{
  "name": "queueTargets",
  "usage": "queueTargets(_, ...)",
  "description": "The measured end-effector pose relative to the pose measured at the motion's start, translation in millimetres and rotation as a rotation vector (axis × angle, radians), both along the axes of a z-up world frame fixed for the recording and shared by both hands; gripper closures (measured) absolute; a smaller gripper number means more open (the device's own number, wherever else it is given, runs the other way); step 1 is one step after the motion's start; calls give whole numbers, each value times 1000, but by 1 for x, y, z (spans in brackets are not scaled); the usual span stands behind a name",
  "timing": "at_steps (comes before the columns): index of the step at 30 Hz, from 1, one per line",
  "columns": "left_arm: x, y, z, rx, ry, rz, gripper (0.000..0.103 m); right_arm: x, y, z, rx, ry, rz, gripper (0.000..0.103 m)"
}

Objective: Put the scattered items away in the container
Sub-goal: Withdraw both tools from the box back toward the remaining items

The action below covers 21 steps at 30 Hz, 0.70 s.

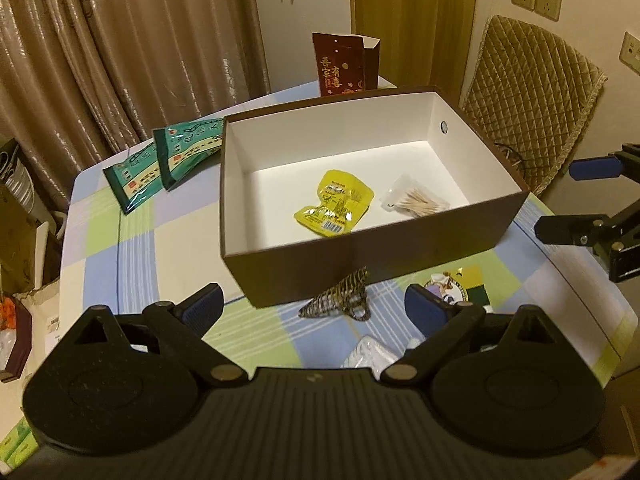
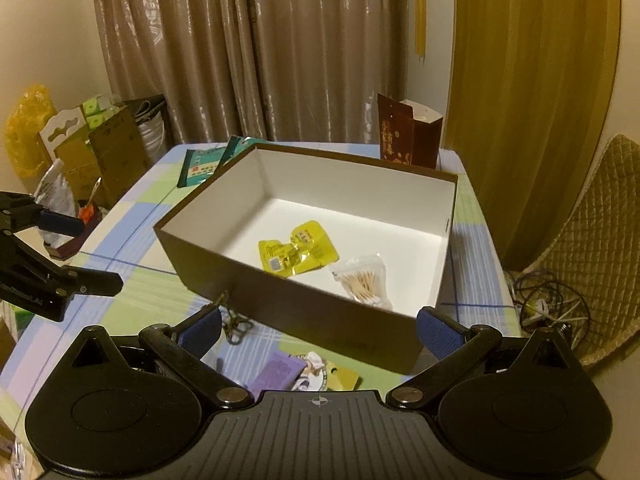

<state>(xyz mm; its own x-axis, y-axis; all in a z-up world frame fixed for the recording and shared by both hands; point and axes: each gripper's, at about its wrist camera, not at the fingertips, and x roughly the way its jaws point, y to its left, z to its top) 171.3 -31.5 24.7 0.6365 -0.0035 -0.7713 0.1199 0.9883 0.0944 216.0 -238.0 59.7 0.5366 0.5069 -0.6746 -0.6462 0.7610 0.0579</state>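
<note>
While both grippers [image 1: 314, 306] [image 2: 318, 330] gape empty, the brown box [image 1: 360, 248] holds yellow packets [image 1: 334, 208] and bagged cotton swabs [image 1: 416, 200].

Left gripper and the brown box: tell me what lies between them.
In the left wrist view, a striped cone-shaped woven item lies on the checked tablecloth between the open left gripper and the brown box.

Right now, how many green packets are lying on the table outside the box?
2. Both lie side by side on the table, left of the brown box: one green packet nearer the table's edge, the other against the box wall. More could be hidden behind the box.
</note>
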Motion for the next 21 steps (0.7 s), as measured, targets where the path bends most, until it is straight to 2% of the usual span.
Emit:
queueTargets(11, -45, 2, -5, -11, -16, 0, 6, -38, -9, -8, 3, -45, 47, 2)
queueTargets(21, -76, 13, -24, -29, 1, 23, 6, -63, -11, -34, -17, 17, 113, 2)
